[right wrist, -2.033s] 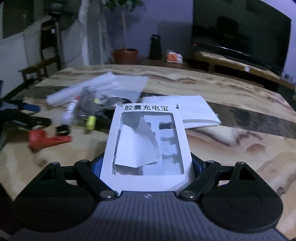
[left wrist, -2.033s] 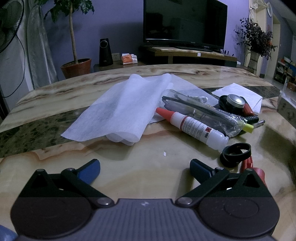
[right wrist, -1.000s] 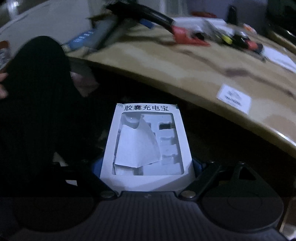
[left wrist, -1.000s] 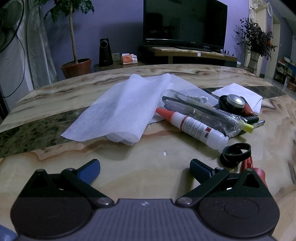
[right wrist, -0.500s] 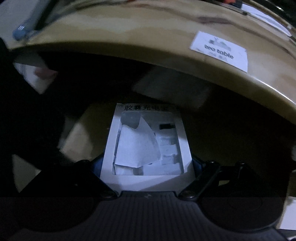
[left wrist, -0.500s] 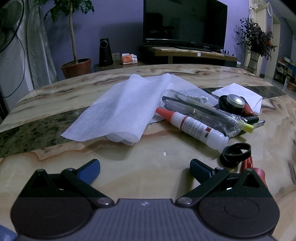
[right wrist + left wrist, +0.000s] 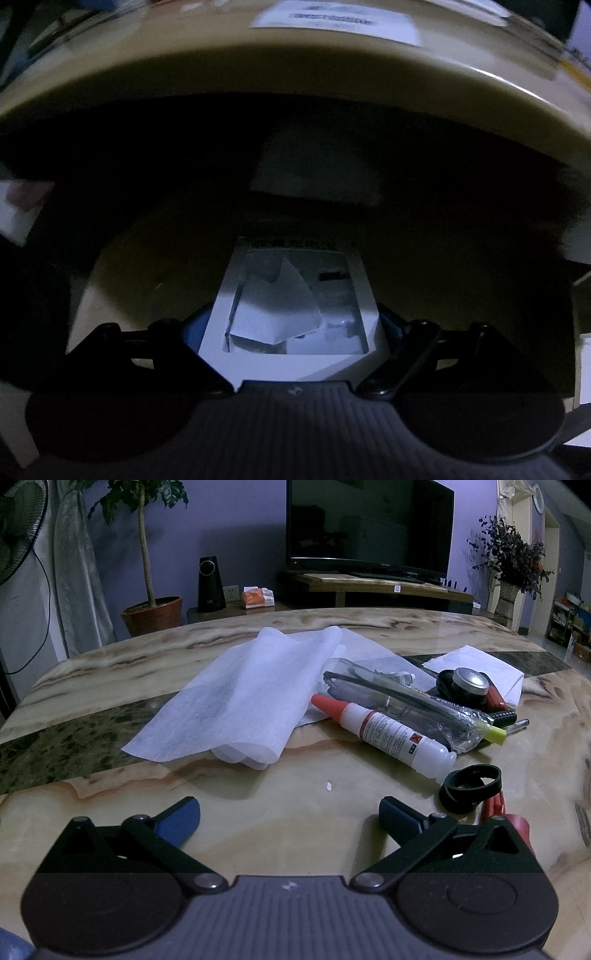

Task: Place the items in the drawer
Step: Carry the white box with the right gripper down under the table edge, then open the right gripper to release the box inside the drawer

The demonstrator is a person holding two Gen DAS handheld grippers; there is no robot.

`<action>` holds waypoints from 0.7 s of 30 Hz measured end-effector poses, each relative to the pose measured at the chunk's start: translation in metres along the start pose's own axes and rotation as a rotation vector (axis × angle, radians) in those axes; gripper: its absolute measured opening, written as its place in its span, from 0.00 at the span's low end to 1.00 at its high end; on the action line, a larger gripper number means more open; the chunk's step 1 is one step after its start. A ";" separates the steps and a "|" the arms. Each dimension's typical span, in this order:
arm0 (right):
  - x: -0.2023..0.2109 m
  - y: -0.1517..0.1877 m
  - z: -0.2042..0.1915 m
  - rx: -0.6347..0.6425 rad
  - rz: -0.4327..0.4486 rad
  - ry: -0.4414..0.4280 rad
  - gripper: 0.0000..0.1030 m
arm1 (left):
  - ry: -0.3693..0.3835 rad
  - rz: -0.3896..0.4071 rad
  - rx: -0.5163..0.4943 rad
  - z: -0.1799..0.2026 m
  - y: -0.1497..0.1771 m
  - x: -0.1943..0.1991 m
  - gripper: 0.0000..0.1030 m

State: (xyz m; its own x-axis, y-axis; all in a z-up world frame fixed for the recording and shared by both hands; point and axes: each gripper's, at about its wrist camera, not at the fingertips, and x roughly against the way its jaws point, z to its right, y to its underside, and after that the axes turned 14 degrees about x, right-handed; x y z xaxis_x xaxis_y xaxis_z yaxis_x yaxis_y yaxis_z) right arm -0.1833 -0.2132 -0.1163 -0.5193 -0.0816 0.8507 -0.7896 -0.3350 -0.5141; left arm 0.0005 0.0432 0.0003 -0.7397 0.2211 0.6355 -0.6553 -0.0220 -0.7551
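My right gripper point(image 7: 295, 325) is shut on a white windowed box point(image 7: 291, 306) with Chinese print, held low inside the dark drawer point(image 7: 155, 269) under the table edge point(image 7: 295, 74). My left gripper point(image 7: 290, 814) rests open above the marble table point(image 7: 258, 812), nothing between its blue fingers point(image 7: 177, 821). Ahead of it lie a glue bottle point(image 7: 384, 734) with an orange tip, a clear bag of pens point(image 7: 406, 701), a black band point(image 7: 471, 784), a red tool point(image 7: 506, 812), a round black and silver item point(image 7: 467, 683) and a white cloth point(image 7: 240, 698).
White paper point(image 7: 480, 664) lies at the table's far right. Beyond the table stand a TV point(image 7: 369, 524), a potted plant point(image 7: 151, 609), a fan point(image 7: 18, 524) and a speaker point(image 7: 210, 585). A pale shape point(image 7: 314, 162) sits deep in the drawer. A white label point(image 7: 332, 22) is stuck on the table edge.
The right gripper has carried the white box down off the table, past its edge, and further into the dark drawer. The left gripper has stayed still and open.
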 end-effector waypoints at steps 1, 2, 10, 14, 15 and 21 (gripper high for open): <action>-0.004 -0.001 0.002 -0.015 0.001 0.018 0.85 | 0.000 0.000 0.000 0.000 0.000 0.000 1.00; -0.008 0.000 0.004 -0.029 -0.005 0.032 0.85 | 0.000 0.000 0.000 0.000 0.000 0.000 1.00; -0.024 0.005 0.007 -0.073 -0.036 0.100 0.85 | 0.000 0.000 0.000 0.000 0.000 0.000 1.00; -0.025 0.005 0.013 -0.083 -0.058 0.118 0.85 | 0.000 0.000 0.000 0.000 0.000 0.000 1.00; -0.025 0.005 0.015 -0.085 -0.063 0.122 0.85 | 0.000 0.000 0.000 0.000 0.000 0.000 1.00; -0.032 -0.004 0.007 0.000 -0.115 0.087 0.85 | 0.000 0.000 0.000 0.000 0.000 0.000 1.00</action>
State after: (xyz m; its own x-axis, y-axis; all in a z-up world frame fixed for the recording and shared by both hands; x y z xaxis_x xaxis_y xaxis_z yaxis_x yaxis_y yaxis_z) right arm -0.1610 -0.2161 -0.1408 -0.4513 0.0392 0.8915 -0.8459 -0.3370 -0.4134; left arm 0.0004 0.0432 0.0004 -0.7397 0.2211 0.6355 -0.6553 -0.0220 -0.7551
